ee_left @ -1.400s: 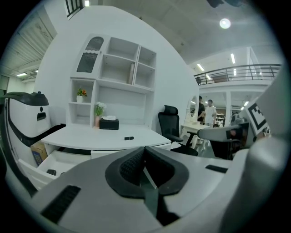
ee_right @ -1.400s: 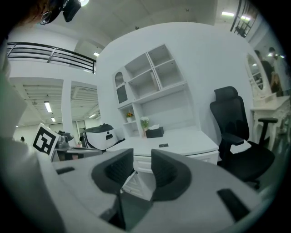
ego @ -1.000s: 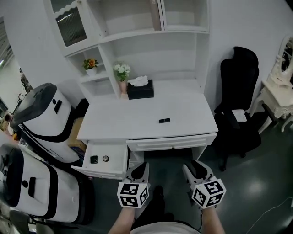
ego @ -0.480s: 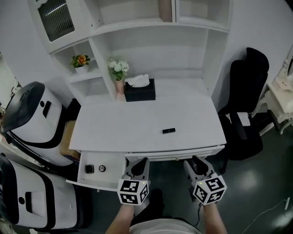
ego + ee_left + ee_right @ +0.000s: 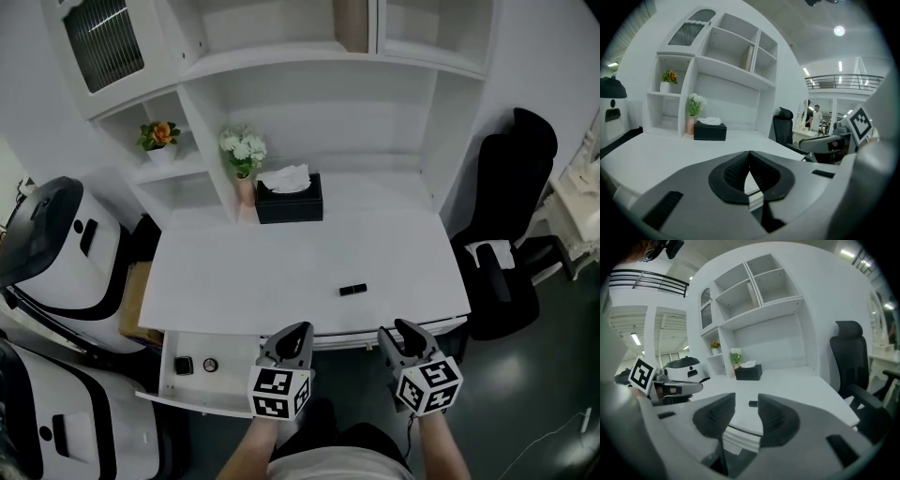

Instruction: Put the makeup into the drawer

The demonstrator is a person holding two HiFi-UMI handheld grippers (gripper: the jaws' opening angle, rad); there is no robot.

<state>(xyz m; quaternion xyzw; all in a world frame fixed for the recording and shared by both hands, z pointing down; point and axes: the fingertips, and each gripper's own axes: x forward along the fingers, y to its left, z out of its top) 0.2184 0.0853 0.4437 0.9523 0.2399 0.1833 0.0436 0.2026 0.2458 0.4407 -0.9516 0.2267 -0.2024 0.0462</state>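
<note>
On the counter (image 5: 281, 272), right of centre and near the front edge: one small black makeup piece (image 5: 352, 290), lying flat, alone, untouched. Too small to tell what kind. The drawer (image 5: 234, 370) under the counter's left end is pulled open. Two small items are inside, a dark square one (image 5: 184, 366) and a round one (image 5: 210, 365).

Both grippers sit at the front edge, neither on anything. Left gripper (image 5: 298, 330): jaws pressed together at the tips, nothing in them. Right gripper (image 5: 398, 330): jaws spread, gap empty. Its own view shows the makeup piece through the gap, well ahead on the counter.

Step, my read: approach to the pick, grasp not started. Right gripper is the obvious choice, since it's open, nearer the piece and roughly lined up.

Next move needs:
- reach forward over the edge and straddle the piece across its short side
- close low, since it's thin and flat on the surface
- carry it left and down into the drawer, clear of the two items there

Left gripper isn't needed unless the drawer gets pushed shut afterwards.

Black tissue box (image 5: 290, 199) and the vase of white flowers (image 5: 243, 159) at the back are out of the path.
</note>
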